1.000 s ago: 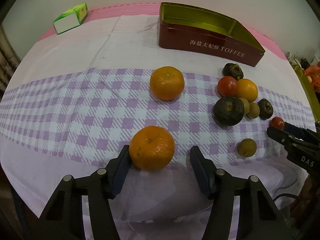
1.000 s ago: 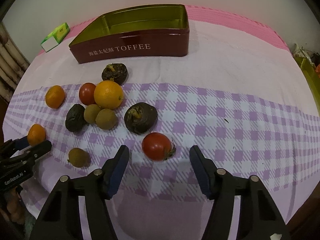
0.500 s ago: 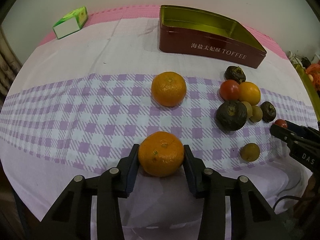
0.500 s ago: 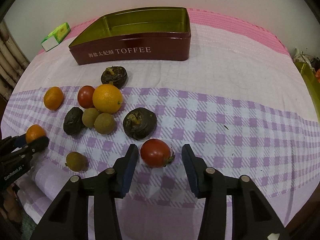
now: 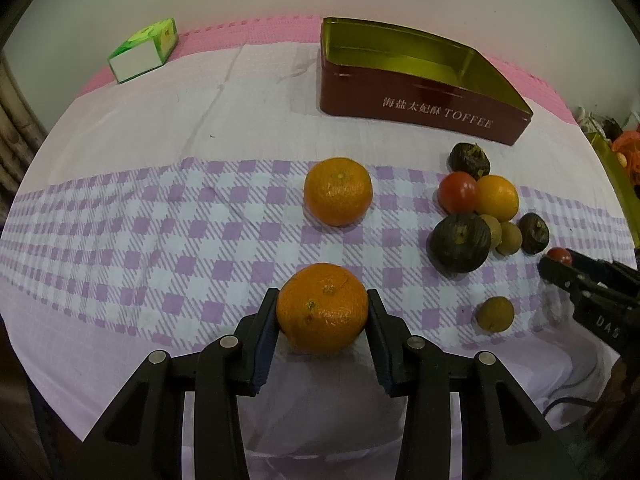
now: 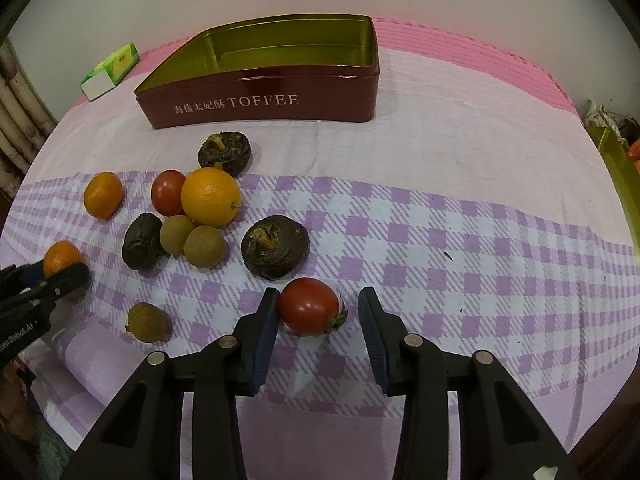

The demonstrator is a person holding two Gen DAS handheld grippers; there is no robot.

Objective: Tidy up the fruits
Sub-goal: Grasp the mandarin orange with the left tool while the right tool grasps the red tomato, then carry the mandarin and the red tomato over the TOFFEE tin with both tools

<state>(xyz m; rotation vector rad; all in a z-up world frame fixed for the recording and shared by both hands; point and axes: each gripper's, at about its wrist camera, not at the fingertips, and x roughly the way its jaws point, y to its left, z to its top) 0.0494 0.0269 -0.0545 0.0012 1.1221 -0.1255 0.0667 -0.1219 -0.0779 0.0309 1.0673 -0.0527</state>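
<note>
The left hand-held gripper [image 5: 322, 316] is closed on a mandarin [image 5: 322, 307]: both dark pads press its sides, and the fruit sits at the near edge of the checked cloth [image 5: 168, 240] on the worktop. The right hand-held gripper [image 6: 318, 314] has just been closing around a cherry tomato [image 6: 309, 306]. Its left pad touches the tomato, but a gap is visible on the right side, so I judge it not yet gripped.

Farther out, a second mandarin [image 5: 338, 191] lies alone beyond the held one. To the right of it is a cluster: a red tomato [image 6: 168, 192], an orange [image 6: 210, 197], two longans [image 6: 192, 240] and three dark wrinkled fruits [image 6: 275, 246], all close together. One more longan [image 6: 147, 322] lies apart, near the front. At the far side stands the open toffee tin [image 6: 264, 102], empty inside, and a green carton [image 5: 144, 50] is at the far left.

To do this step well, the right pads should finish closing gently, because the tomato is soft and round and may roll away or be crushed. The mandarin should be lifted straight up before it travels, probably toward the tin, and carried high enough to pass over the tin wall.
</note>
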